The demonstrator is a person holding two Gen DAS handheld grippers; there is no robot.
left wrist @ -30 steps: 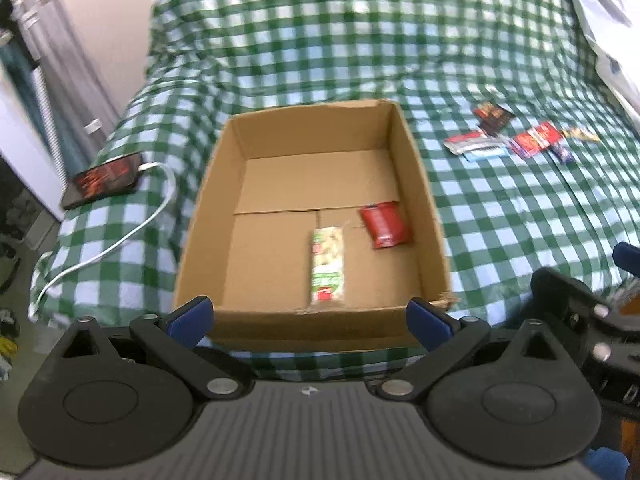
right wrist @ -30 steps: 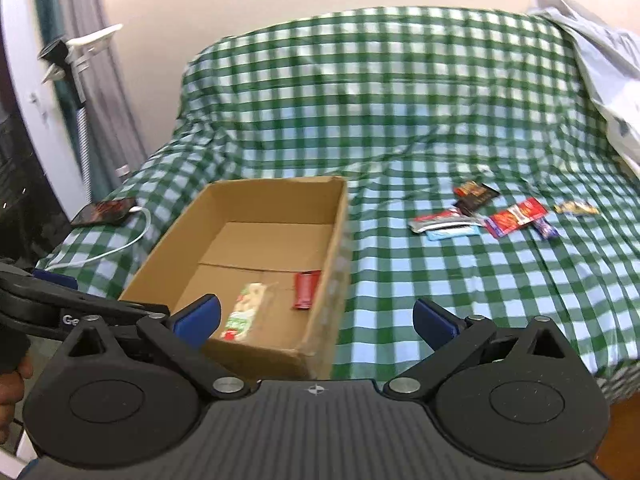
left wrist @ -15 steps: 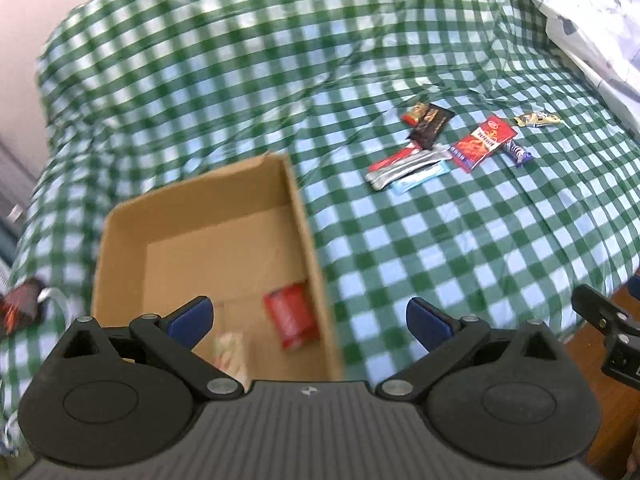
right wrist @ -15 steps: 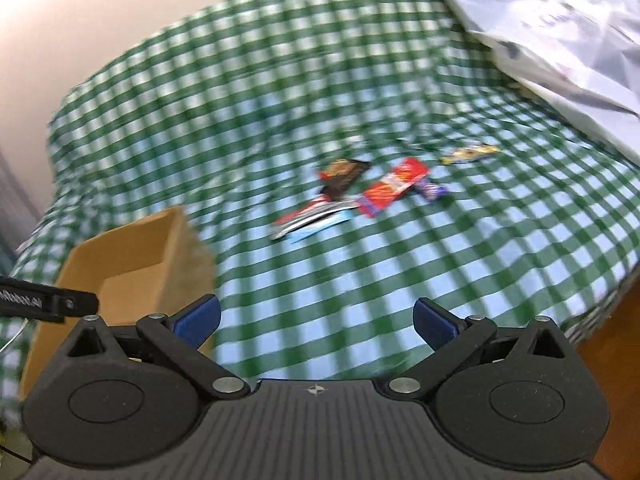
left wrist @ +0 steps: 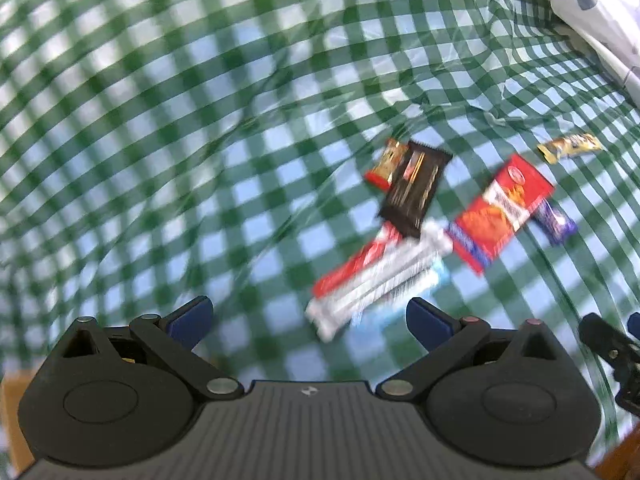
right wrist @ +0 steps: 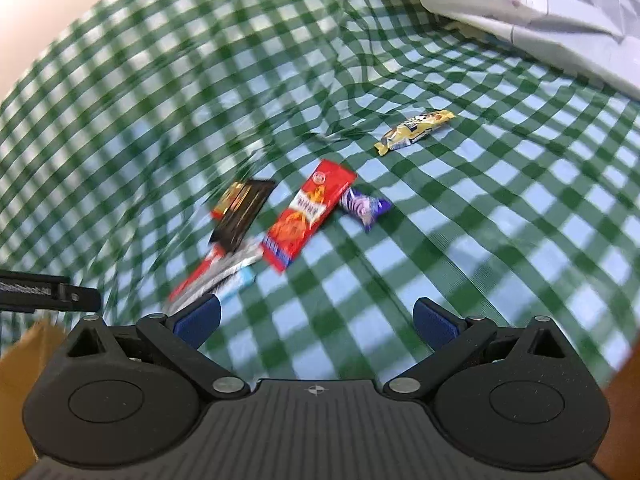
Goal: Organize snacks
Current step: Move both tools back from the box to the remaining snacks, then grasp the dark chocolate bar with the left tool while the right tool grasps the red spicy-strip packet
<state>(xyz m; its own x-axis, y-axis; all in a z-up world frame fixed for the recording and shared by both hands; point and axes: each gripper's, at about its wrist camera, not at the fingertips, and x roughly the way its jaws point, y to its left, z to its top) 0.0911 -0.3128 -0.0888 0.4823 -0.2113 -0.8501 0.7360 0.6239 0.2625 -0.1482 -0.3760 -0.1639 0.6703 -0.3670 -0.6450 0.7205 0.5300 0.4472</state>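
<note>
Both hand-held grippers are closing in on the loose snacks, the brown cardboard box (right wrist: pixel 18 354) now slipping to the right view's 8 o'clock edge. The left hand-held gripper (left wrist: pixel 307 316) and right hand-held gripper (right wrist: pixel 316 318) are hovering spread wide, grasping nothing, above the green-checked bed cover (right wrist: pixel 460 240). The red rectangular snack packet (right wrist: pixel 308 214) is lying at 12 o'clock, flanked by the black wrapper (right wrist: pixel 242 214) and purple candy (right wrist: pixel 366 206).
</note>
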